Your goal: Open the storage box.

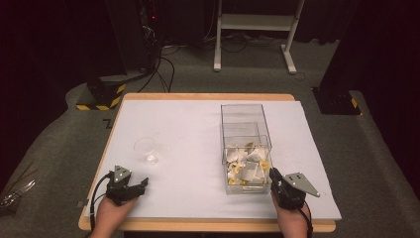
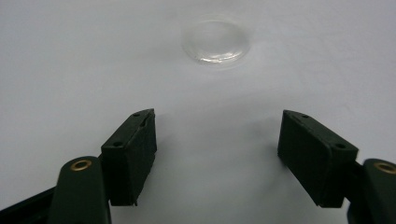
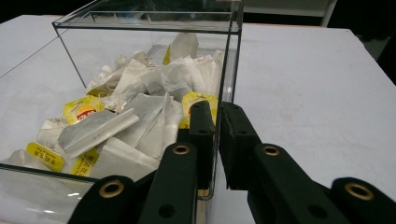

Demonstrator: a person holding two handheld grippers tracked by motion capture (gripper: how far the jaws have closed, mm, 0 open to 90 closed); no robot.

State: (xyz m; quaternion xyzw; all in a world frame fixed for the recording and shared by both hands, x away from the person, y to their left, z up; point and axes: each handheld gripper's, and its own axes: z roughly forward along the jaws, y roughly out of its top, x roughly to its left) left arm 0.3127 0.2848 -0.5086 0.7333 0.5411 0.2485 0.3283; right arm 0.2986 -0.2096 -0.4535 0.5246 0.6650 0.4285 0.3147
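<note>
— Dark curtains and grey carpet ring the wood-edged table (image 1: pixel 198 97), whose top is covered by a white sheet. What stands on it?

— Largest is a clear, square-sided plastic box (image 1: pixel 245 130), right of centre. Its near half holds a heap of white paper tea bags with yellow tags (image 1: pixel 246 166); the far half looks bare.

— And the right gripper (image 1: pixel 275 177)?

— At the box's near right corner. In the right gripper view its black jaws are pressed close on the box's clear side wall, one inside, one outside, with the tea bags (image 3: pixel 140 116) just beside the inner one.

— The left gripper (image 1: pixel 143 183)?

— Near the table's front left edge, jaws spread wide with nothing between them. A small clear plastic cup (image 1: pixel 146 149) stands just ahead of it, apart.
</note>
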